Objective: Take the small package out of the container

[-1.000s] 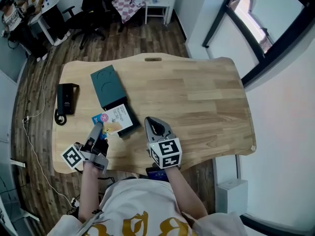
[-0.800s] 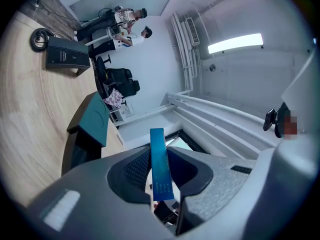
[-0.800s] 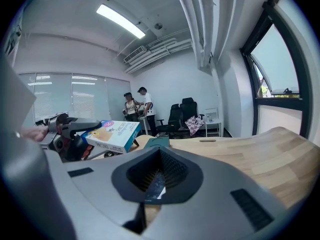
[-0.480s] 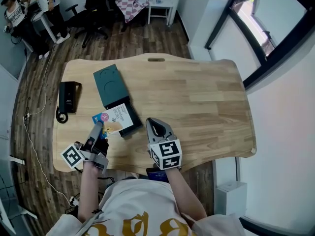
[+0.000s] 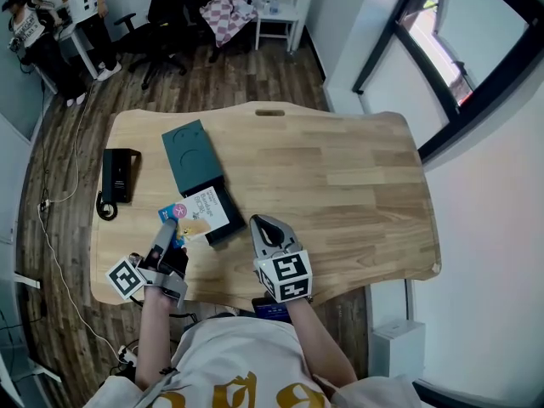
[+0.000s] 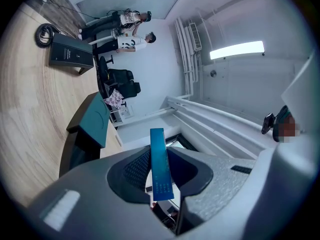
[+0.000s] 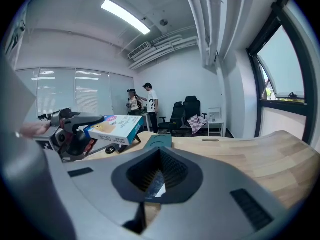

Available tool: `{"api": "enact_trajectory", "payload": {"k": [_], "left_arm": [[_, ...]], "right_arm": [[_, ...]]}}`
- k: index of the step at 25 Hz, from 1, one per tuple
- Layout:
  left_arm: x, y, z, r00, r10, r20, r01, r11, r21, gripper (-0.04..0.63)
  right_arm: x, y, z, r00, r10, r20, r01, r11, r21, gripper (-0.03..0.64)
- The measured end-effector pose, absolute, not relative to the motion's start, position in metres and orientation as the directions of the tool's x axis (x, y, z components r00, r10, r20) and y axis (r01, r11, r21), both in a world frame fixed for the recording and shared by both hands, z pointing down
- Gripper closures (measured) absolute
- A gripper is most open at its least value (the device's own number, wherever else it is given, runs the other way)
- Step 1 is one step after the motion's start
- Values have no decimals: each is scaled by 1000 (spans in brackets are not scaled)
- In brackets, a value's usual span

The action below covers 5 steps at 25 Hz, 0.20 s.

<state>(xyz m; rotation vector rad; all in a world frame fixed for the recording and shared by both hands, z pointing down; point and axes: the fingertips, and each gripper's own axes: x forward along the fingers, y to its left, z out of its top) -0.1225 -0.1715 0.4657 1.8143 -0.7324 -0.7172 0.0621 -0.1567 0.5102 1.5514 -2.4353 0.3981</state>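
The small package (image 5: 197,212), a flat white and blue box with a pink spot, is held by its near edge in my left gripper (image 5: 170,226). It hangs just above the black container base (image 5: 226,228). In the left gripper view the package's blue edge (image 6: 160,164) stands upright, pinched between the jaws of that gripper (image 6: 161,160). The right gripper view shows the package (image 7: 114,126) lifted off the table. My right gripper (image 5: 260,222) rests to the right of the container, its jaws together with nothing in them (image 7: 159,176).
The dark teal lid (image 5: 189,154) lies just behind the container base. A black device with a coiled cable (image 5: 117,175) sits near the table's left edge (image 5: 100,228). Office chairs and people stand beyond the far end of the table.
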Motion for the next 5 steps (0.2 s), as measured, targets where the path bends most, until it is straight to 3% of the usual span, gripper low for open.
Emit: {"api": "enact_trajectory", "payload": {"k": [5], "left_arm": [[-125, -172, 466, 639, -756, -137, -154, -301, 941, 500]], "right_arm": [[59, -157, 510, -416, -844, 338, -908, 406, -102, 612]]}}
